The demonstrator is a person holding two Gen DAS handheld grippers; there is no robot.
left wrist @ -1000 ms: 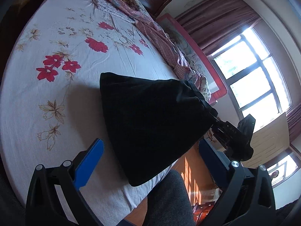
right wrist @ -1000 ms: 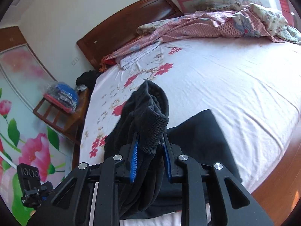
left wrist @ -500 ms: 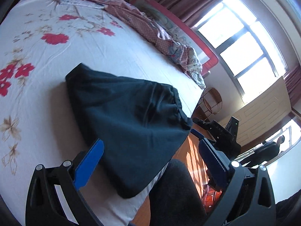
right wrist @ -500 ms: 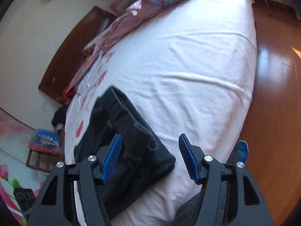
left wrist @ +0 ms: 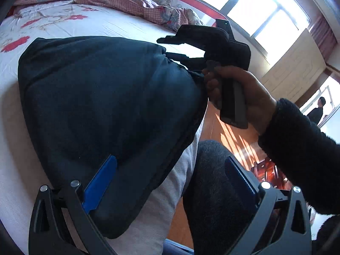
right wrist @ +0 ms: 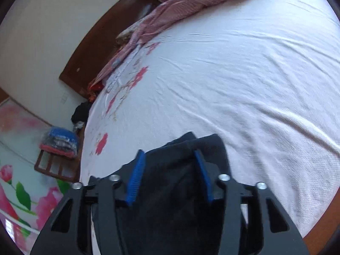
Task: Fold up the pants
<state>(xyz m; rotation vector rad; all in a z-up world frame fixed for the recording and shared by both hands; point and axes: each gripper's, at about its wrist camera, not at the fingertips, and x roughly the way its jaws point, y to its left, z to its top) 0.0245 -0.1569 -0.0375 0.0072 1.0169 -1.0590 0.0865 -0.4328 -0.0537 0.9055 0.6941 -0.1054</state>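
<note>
In the right wrist view, the right gripper (right wrist: 170, 175) has its blue-padded jaws partly apart after just narrowing, with a fold of the dark navy fleece pants (right wrist: 180, 191) bunched between them; whether the pads actually press the cloth cannot be told. The pants fill the lower centre of that frame, lying on the white floral bedsheet (right wrist: 244, 74) that spreads across the right and top.

In the left wrist view, the left gripper (left wrist: 170, 182) stands wide open, holding nothing: its left pad lies over the near edge of the pants (left wrist: 102, 106), its right pad hangs over a grey-clad knee (left wrist: 214, 182) (lower centre). The pants form a broad folded mound across the left and centre, at the bed's near edge. At upper right, a hand (left wrist: 240, 93) in a dark fuzzy sleeve (left wrist: 297, 153) grips the other gripper's handle at the pants' far corner.
</note>
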